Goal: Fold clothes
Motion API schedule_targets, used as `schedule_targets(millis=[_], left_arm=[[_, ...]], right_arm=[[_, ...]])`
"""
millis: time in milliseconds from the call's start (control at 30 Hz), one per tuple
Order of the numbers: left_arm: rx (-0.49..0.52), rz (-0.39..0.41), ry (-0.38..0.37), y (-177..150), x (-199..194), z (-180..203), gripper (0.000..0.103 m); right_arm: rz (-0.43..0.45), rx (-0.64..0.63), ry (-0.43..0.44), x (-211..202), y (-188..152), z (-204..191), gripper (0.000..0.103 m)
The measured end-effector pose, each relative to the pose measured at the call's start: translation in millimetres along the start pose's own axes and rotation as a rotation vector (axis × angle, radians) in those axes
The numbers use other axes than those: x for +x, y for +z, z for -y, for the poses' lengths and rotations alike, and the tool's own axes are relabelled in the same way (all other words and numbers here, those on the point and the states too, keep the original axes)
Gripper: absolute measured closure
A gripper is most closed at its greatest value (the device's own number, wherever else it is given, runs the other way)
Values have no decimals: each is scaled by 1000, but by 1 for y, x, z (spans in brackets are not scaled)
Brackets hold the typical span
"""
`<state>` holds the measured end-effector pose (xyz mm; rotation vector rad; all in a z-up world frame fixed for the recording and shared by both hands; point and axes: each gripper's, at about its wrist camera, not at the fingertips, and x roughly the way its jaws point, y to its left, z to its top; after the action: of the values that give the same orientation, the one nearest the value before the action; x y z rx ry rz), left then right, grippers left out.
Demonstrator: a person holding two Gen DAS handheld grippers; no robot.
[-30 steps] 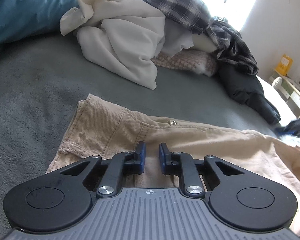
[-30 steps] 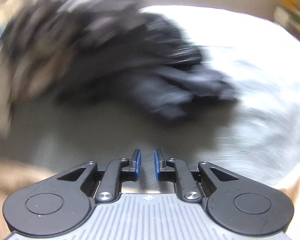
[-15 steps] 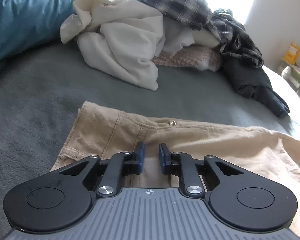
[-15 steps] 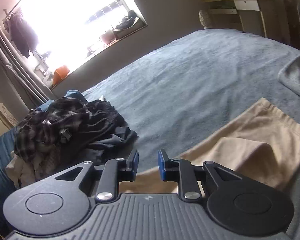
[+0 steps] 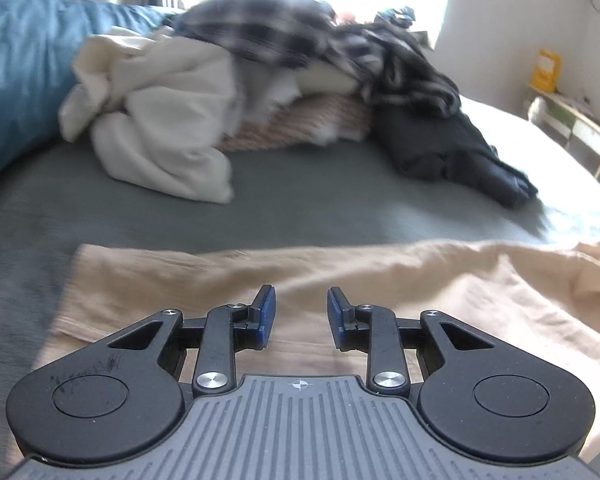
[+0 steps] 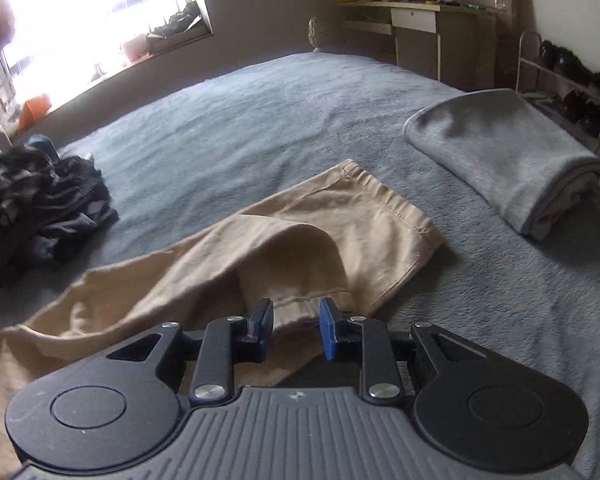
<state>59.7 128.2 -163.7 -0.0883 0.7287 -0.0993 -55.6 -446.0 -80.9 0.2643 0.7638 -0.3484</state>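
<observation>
The pair of tan cotton trousers (image 6: 260, 248) lies lengthwise across the grey plush bedspread (image 6: 300, 112), and both tools sit above it, one at each end. In the left wrist view the left gripper (image 5: 301, 316) hangs over the trousers' waist end with its blue pads (image 5: 266, 314) apart and nothing between them; its jaws have just been opening. At twelve o'clock from it, well apart across bare bedspread, sits the heap of unfolded laundry: a crumpled cream garment (image 5: 160, 120), a black-and-white plaid shirt (image 5: 300, 36) on top, a black garment (image 5: 460, 152) trailing off toward two o'clock.

In the right wrist view the right gripper (image 6: 296, 332) is over the leg end, jaws likewise just opened, pads either side of the hem of the upper leg (which lies rumpled and doubled back over the lower one) but not pressing it. The lower leg's cuff lies flat at one o'clock. A folded grey fleece blanket (image 6: 500, 160) rests at two o'clock, near the bed's edge.

My reading: the trousers are laid out and the fold proper has not begun. The next move probably calls for smoothing that humped leg flat onto its partner, then pinching the cuffs and the waistband together so the garment can be carried over in half without the layers sliding.
</observation>
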Motion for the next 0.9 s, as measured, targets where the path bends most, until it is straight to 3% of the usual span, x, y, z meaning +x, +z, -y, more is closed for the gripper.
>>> schedule_targets(millis=[67,133,200,533,700,900], left_arm=[[-3,-13,11,-3,8,7,75],[-4,-14,25,-6,13,11,75],[-6,-11,30,-7,14,13,75],[-20,-15,28,-6,16,11,75],[-20,-18,30,-6,16,12,75],[-23,-20,30,-6,17,11,75]], right_arm=[[11,-72,-22,5,-3,-6,71],[18,-123,-38,12,-3,-11,57],[-4,-106,-27,20,-1,-9,57],[-70,622,202,44,-11,70,56],[-27,779,308,45,-21,82,56],[10,882,300,50,-27,97,57]])
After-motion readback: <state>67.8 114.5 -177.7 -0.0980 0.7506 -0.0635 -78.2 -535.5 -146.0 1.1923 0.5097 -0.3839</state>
